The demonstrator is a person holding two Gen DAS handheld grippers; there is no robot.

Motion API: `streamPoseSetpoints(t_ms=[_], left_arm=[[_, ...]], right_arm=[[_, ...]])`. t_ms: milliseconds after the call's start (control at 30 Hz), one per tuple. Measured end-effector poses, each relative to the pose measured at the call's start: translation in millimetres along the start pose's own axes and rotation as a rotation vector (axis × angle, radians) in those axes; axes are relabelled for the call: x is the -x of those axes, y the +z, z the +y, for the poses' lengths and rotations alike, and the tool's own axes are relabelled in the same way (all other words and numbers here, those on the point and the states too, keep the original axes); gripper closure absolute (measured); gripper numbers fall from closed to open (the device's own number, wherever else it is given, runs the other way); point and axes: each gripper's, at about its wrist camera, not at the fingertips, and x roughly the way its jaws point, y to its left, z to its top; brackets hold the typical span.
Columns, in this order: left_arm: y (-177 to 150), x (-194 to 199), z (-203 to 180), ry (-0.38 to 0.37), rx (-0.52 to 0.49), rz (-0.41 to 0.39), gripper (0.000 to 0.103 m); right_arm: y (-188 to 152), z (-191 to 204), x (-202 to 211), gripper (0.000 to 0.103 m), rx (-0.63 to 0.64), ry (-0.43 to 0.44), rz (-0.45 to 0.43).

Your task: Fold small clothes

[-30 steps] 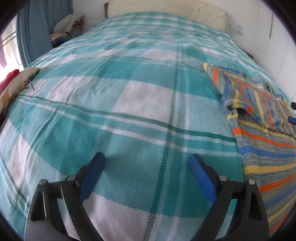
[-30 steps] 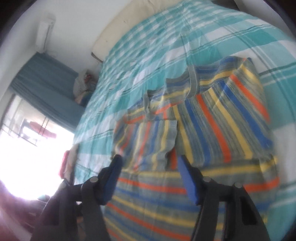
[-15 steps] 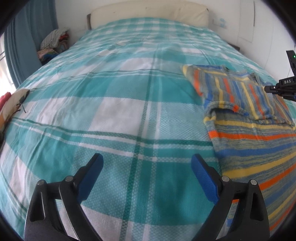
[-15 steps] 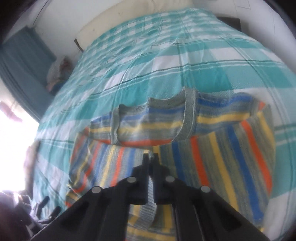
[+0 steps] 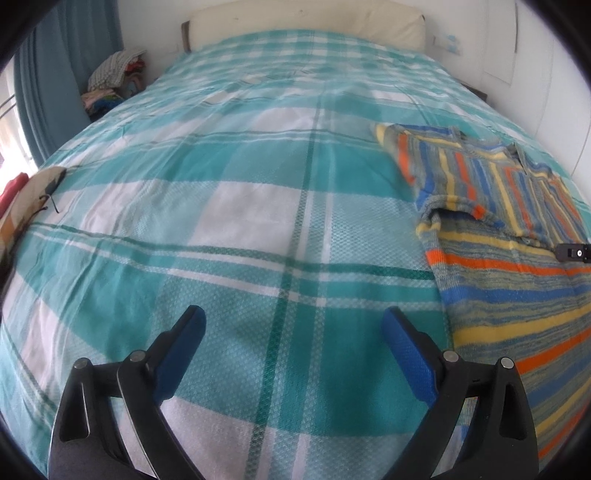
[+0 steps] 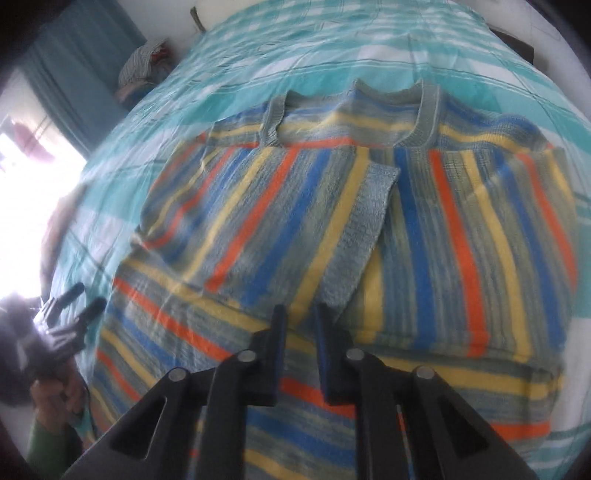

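The right tongs [image 6: 300, 314] hang just above the striped sweater [image 6: 369, 229], jaws nearly shut with only a slim gap between them; nothing is pinched in that gap, and the grey cuff [image 6: 364, 236] of the folded-in sleeve lies just beyond the tips at twelve o'clock. The left tongs [image 5: 291, 325] are spread wide and empty over bare plaid bedspread [image 5: 236, 206], with the sweater off at about two o'clock in that view.

The sweater lies flat on the bed, collar pointing away toward the headboard [image 5: 306, 20], both sleeves turned in across the chest, hem nearest the tongs. A pile of other clothes [image 5: 110, 79] sits beside the bed at ten o'clock, by the blue curtain [image 5: 55, 85].

Judging from this, the next fold is hem toward collar. The risk is that the loose knit drags: a one-sided lift by the right tongs alone could skew the body and let the tucked sleeves slide out. A shallow pinch may catch only the top layer, or snag the bedspread beneath and pull it up too.

No brand, label or legible writing shows on the sweater or bedding.
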Motion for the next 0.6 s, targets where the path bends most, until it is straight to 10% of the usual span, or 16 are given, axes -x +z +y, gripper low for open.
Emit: streamPoseSetpoints(t_ms=[167,267,600], left_arm=[[-1,36,0,-0.017,-0.020,-0.057,0.006],[0,66,-11,-0.050,-0.031,-0.088,0.005],[-58,106,-105,-0.203,-0.237,0.114,0.003]], right_arm=[[-31,-3,42,0.078,0.019,-0.033,-0.024],[-58,-2,75,0.043,0.059,-0.076,-0.067],[-174,-4,131,0.043,0.104,-0.141,-0.025]])
